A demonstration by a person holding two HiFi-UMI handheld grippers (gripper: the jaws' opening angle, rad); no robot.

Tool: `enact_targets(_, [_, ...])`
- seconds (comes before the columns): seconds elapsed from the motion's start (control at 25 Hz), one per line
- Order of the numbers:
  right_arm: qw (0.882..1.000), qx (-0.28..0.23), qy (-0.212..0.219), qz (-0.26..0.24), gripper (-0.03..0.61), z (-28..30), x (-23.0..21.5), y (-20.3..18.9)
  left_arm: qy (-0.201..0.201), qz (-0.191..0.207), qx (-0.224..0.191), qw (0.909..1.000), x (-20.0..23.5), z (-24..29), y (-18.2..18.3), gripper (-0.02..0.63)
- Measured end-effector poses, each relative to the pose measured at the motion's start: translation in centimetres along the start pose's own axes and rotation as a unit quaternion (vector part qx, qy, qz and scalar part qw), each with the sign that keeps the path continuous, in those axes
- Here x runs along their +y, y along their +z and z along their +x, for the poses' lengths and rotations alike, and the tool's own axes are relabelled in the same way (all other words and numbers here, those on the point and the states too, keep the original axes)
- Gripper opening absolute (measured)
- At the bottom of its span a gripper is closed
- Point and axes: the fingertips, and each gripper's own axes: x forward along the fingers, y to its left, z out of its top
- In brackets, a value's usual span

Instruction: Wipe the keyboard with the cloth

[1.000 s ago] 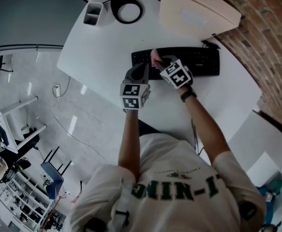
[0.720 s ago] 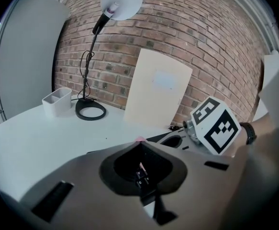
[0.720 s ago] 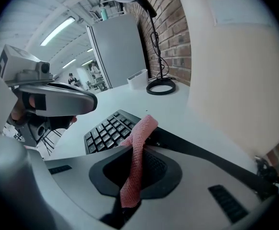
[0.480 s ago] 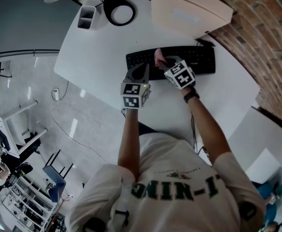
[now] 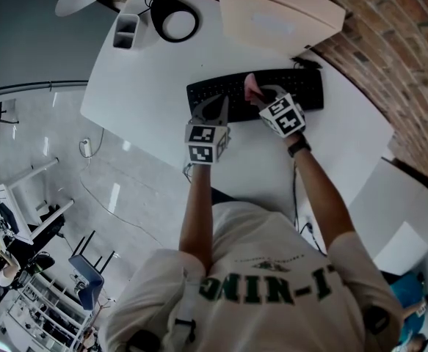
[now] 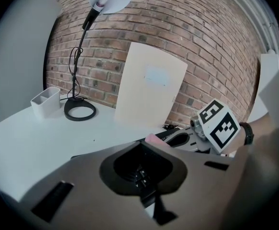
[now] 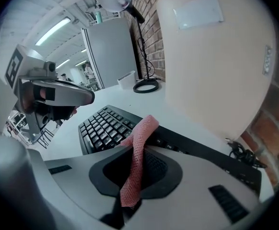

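Keyboard (image 5: 302,88), black, lies on the white desk (image 5: 147,79) near its far edge, just in front of a leaning beige board (image 5: 280,13) in the head view. A pink cloth (image 5: 252,86) rests on the keys near the keyboard's middle, and the right gripper (image 5: 261,95) has it clamped. The left gripper (image 5: 214,107) hovers over the keyboard's left end, just beside the right one. A lamp base (image 5: 173,19) and a white holder (image 5: 125,29) stand at the desk's far left corner.

Left gripper view: the left gripper (image 6: 149,190) has its jaws pressed together with nothing between them. Keyboard keys (image 6: 139,174) show through the opening in the jaws. A bit of the cloth (image 6: 153,139) peeks past the jaws' far edge, with the right gripper (image 6: 180,139) just beyond it. The board (image 6: 149,87) leans on a brick wall (image 6: 216,47).

Right gripper view: the right gripper (image 7: 129,190) pinches the cloth (image 7: 137,159), whose free end drapes onto the keyboard (image 7: 103,126). The left gripper (image 7: 58,96) hangs above the keyboard's left end.
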Motion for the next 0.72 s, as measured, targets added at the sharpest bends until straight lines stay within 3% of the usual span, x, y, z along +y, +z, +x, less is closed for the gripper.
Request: enact_targets(0.72, [0.998,0.019,-0.058,0.033,0.017,-3.9,-5.7,-3.7,-0.033,0.000,0.000,0.9995,-3.0,2.2,1.0,-0.006])
